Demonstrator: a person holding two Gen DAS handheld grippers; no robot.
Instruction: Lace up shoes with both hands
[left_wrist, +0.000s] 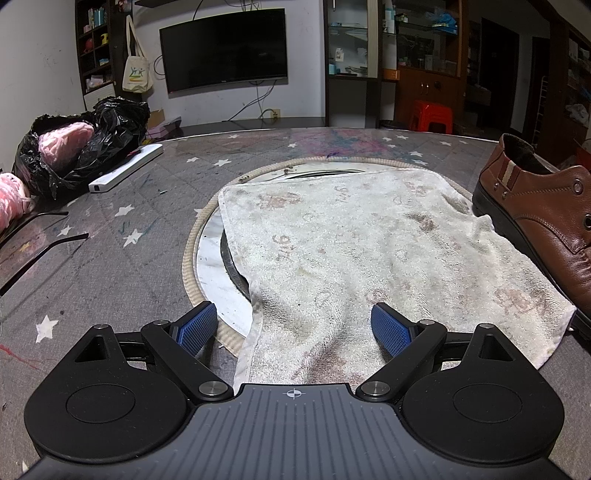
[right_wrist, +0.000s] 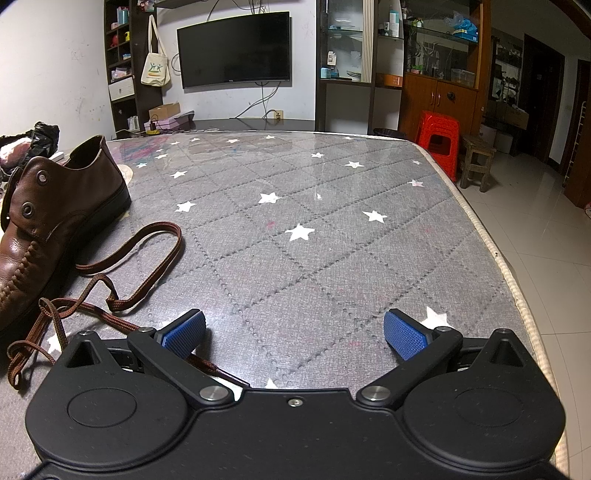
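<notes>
A brown leather shoe (left_wrist: 543, 210) with bare metal eyelets stands at the right edge of the left wrist view, its sole on a stained white towel (left_wrist: 369, 258). My left gripper (left_wrist: 293, 325) hovers open over the towel's near edge, nothing between its blue pads. In the right wrist view the same shoe (right_wrist: 48, 221) sits at the far left. A loose brown lace (right_wrist: 122, 273) lies in loops on the table beside it, one end running under my left finger. My right gripper (right_wrist: 295, 338) is open over bare table to the right of the lace.
The table (right_wrist: 332, 240) has a grey quilted cover with white stars; its right edge drops to a tiled floor. A round inset (left_wrist: 210, 251) lies under the towel. A black bag (left_wrist: 81, 147) with pink yarn and a white bar (left_wrist: 125, 168) sit at the far left.
</notes>
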